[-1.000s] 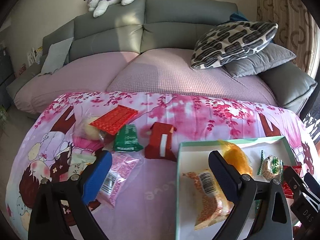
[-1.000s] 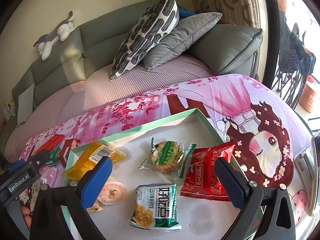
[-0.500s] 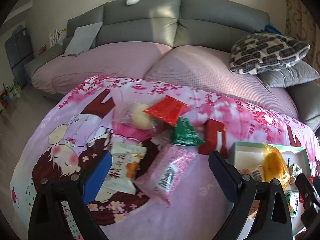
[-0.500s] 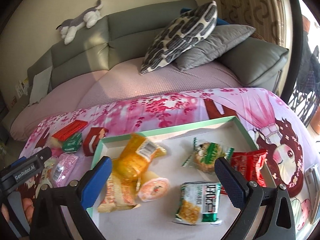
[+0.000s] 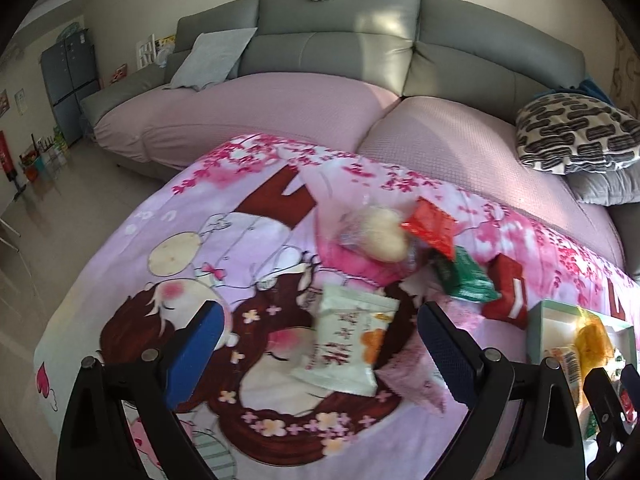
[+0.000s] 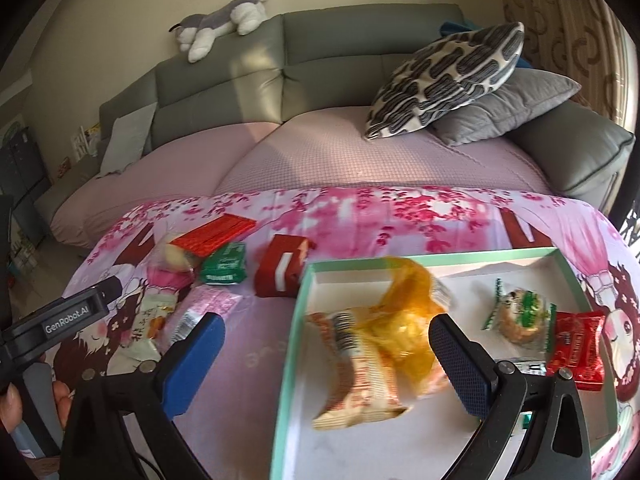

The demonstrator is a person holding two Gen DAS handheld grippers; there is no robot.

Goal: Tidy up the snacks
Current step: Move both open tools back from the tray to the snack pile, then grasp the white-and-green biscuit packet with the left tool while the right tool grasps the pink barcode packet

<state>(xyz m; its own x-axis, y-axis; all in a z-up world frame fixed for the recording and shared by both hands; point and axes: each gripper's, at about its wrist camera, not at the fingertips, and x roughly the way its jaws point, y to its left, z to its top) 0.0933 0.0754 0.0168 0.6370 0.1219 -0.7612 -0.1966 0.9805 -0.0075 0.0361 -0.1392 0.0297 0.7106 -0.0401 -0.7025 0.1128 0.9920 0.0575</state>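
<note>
My left gripper (image 5: 320,344) is open and empty above a white packet (image 5: 348,344) on the pink cartoon cloth. A pink packet (image 5: 416,372), green packet (image 5: 464,276), dark red box (image 5: 506,290), red packet (image 5: 434,228) and clear-bagged bun (image 5: 380,234) lie beyond it. My right gripper (image 6: 328,356) is open and empty over the left end of the green-rimmed tray (image 6: 440,258). The tray holds an orange bag (image 6: 408,320), a beige packet (image 6: 360,376), a round cookie packet (image 6: 522,314) and a red packet (image 6: 578,344).
A grey sofa (image 6: 340,52) with pink seat covers stands behind the table, with cushions (image 6: 452,76) at its right end and a plush dog (image 6: 224,24) on the backrest. The left gripper's body (image 6: 60,320) shows at the left of the right wrist view. Floor lies to the left (image 5: 40,220).
My left gripper has swung left from the tray to over the loose snacks. My right gripper has swung left from the tray's right part to its left end.
</note>
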